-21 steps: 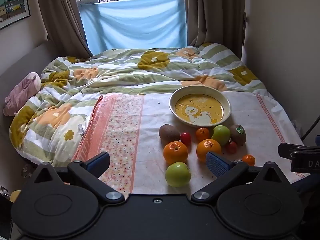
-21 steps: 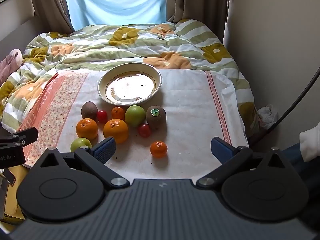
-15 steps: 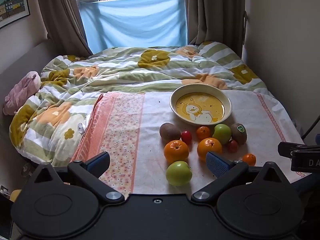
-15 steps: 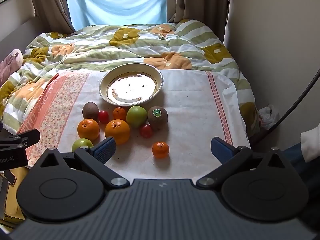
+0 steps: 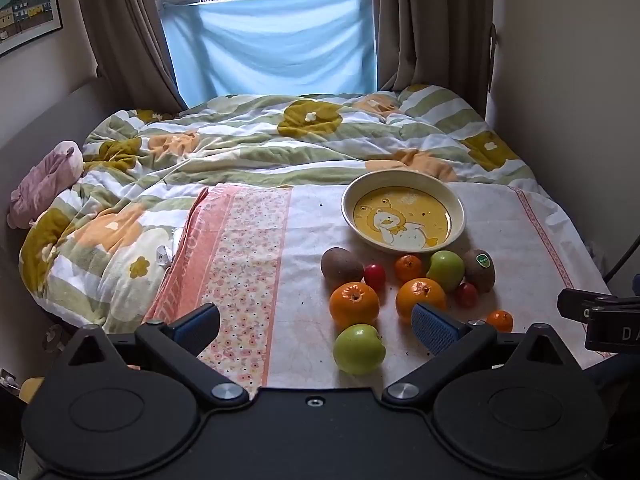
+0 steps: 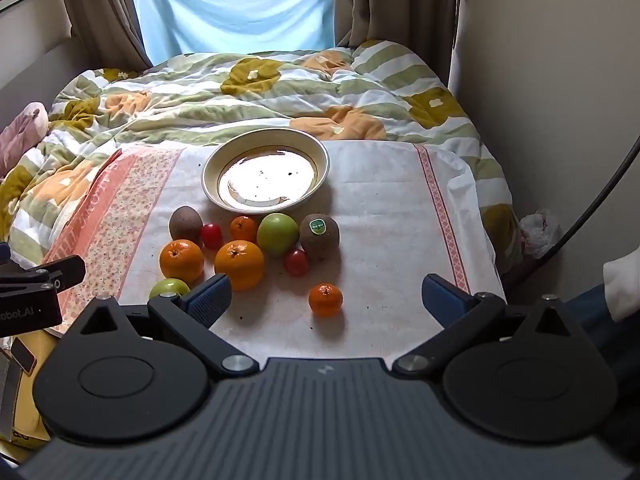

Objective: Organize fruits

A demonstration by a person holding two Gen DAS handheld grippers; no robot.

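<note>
Several fruits lie on a white cloth (image 5: 304, 240) before a cream bowl (image 5: 403, 216) (image 6: 266, 176) with a yellow duck picture. Nearest me is a green apple (image 5: 359, 348) (image 6: 169, 288). Behind it sit two big oranges (image 5: 354, 305) (image 6: 239, 264), two kiwis (image 5: 341, 266) (image 6: 319, 237), a second green apple (image 5: 446, 270) (image 6: 278, 234), small red fruits (image 5: 375, 276) (image 6: 296, 262) and small mandarins (image 5: 500, 320) (image 6: 325, 300). My left gripper (image 5: 316, 326) hovers open just short of the near apple. My right gripper (image 6: 326, 300) stands open, the lone mandarin showing between its fingers, apart from both.
The cloth lies on a bed with a striped flowered duvet (image 5: 248, 140). A pink soft toy (image 5: 44, 184) rests at the left edge. Walls close in on the right, curtains and a blue sheet (image 5: 272, 44) at the back. A cable (image 6: 592, 204) hangs at the right.
Both views have shifted slightly: the fruits and bowl sit a little lower and nearer in the frames. Both grippers stay wide open and nothing on the cloth has moved.
</note>
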